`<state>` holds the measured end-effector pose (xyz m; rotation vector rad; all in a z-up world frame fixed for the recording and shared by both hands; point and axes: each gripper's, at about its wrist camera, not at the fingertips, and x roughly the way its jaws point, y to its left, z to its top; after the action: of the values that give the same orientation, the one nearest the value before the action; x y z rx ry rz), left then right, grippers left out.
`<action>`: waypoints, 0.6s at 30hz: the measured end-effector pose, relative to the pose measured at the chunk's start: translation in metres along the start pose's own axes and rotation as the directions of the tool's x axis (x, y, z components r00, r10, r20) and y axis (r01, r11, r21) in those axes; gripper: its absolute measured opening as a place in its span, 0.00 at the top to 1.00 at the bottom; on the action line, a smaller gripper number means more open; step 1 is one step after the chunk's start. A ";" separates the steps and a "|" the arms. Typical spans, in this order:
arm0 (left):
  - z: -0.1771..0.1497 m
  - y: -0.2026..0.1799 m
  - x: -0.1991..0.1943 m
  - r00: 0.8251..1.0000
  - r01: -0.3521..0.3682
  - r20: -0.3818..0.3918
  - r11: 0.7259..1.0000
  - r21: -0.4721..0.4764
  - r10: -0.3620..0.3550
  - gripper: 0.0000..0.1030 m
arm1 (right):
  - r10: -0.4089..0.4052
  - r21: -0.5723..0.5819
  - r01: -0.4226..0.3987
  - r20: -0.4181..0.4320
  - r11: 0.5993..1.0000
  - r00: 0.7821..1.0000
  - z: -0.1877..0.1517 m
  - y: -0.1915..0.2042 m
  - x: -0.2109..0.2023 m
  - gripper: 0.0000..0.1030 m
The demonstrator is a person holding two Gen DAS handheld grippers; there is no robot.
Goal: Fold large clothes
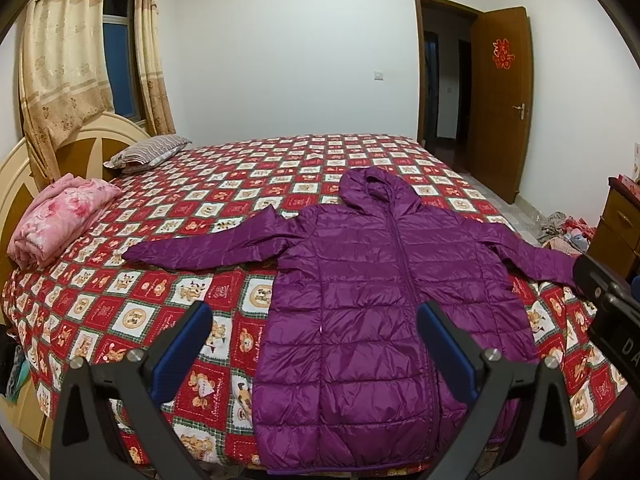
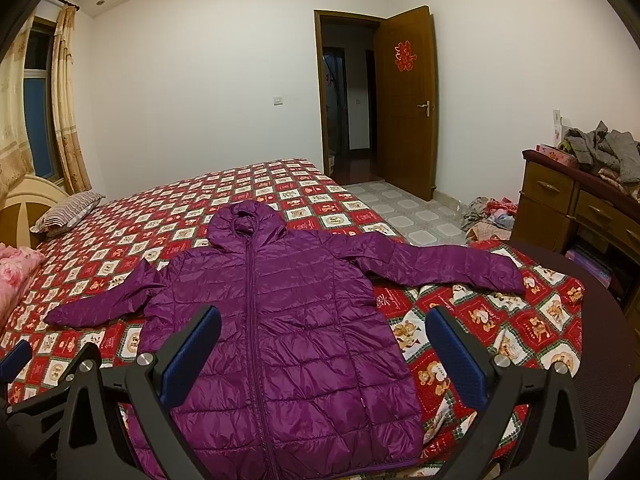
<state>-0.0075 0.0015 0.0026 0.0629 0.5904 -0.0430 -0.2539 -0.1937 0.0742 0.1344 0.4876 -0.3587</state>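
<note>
A purple hooded puffer jacket (image 1: 372, 304) lies flat, zipped, front up, on the bed with both sleeves spread out; it also shows in the right wrist view (image 2: 280, 320). My left gripper (image 1: 316, 320) is open and empty, held above the jacket's lower left part. My right gripper (image 2: 324, 324) is open and empty, held above the jacket's lower right part. The right gripper's body shows at the right edge of the left wrist view (image 1: 608, 312). The left gripper shows at the lower left of the right wrist view (image 2: 24, 364).
The bed has a red checked quilt (image 1: 192, 208). A folded pink blanket (image 1: 60, 216) and a striped pillow (image 1: 148, 152) lie near the headboard. A wooden dresser (image 2: 576, 208) with clothes on top stands at right. Clothes lie on the floor (image 2: 488, 216). The door (image 2: 404, 100) is open.
</note>
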 end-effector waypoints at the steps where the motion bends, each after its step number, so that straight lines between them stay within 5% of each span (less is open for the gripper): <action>1: 0.000 -0.001 0.000 1.000 0.001 -0.001 1.000 0.000 -0.001 0.00 | -0.001 -0.001 0.001 0.001 1.000 1.000 0.000 0.000 0.000 0.01; 18: 0.012 0.008 0.051 0.992 0.106 -0.064 0.994 -0.017 -0.107 0.00 | -0.092 0.032 0.094 -0.063 0.995 0.994 0.022 -0.029 0.060 0.01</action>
<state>0.0423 0.0073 -0.0158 0.0199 0.6585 -0.1415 -0.2059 -0.2431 0.0638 0.1571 0.5498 -0.4551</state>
